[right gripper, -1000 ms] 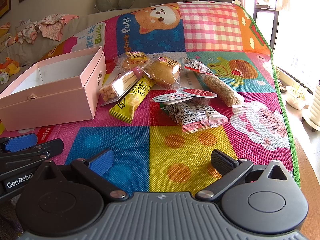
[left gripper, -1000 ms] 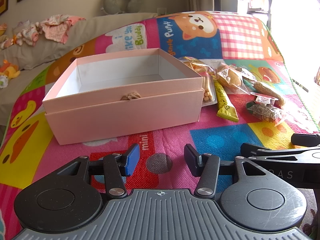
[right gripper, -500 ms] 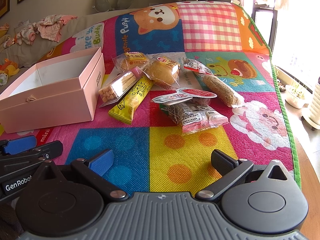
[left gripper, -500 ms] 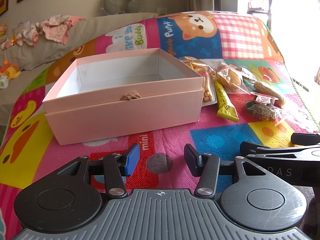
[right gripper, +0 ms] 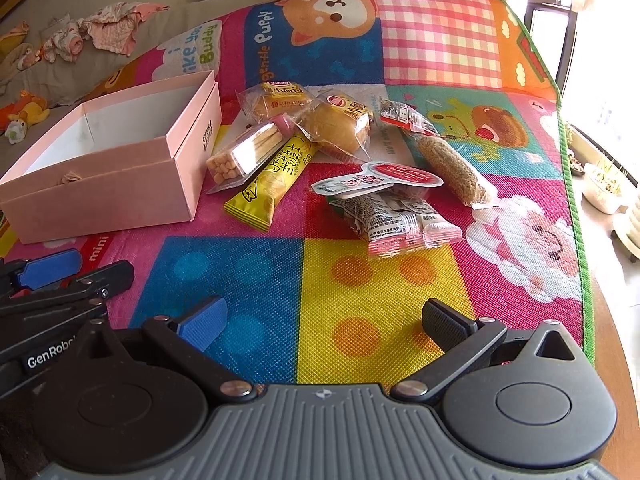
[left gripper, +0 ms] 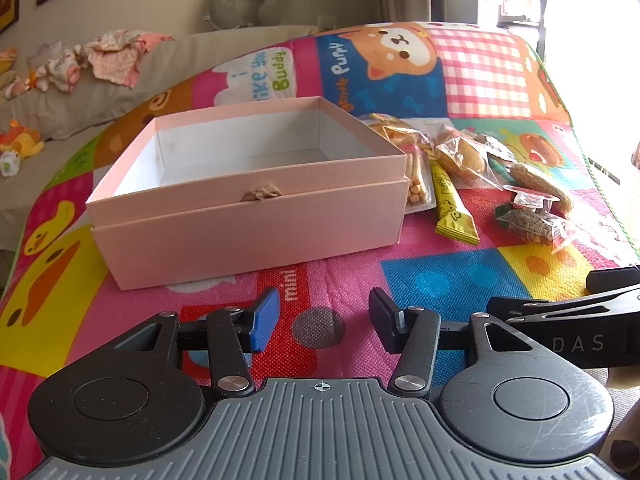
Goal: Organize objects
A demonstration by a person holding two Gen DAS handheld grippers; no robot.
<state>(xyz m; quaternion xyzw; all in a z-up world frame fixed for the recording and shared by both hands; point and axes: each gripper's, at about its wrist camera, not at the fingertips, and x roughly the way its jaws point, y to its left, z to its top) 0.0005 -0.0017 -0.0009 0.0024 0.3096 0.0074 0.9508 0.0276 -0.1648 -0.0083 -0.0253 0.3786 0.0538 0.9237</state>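
- The left gripper, low in the middle of the left wrist view, has its two black fingers, one with a blue pad, parted to a moderate gap; nothing sits between them and they hover over the colourful cartoon-print play mat.
- The right gripper, at the bottom of the right wrist view, is spread much wider, its blue-padded finger and black finger far apart, gripping nothing, above the mat's blue and yellow squares.
- The pale pink rectangular cardboard box with a white lining sits at centre left of the left wrist view, nested in its matching pink lid. What shows of its inside is bare; a small tan knot lies on the near rim.
- Just right of the box lies a loose pile of snacks on the mat, none inside the box:
- a clear packet of biscuit sticks touching the box's right side;
- a yellow wrapped snack bar partly under it;
- two clear-wrapped golden buns behind;
- a long clear bag of brown grain toward the right;
- a small jelly cup with a red-and-white foil lid resting on a bundle of printed pink-edged sachets.
- A grey sofa with crumpled pink clothes fills the upper left.
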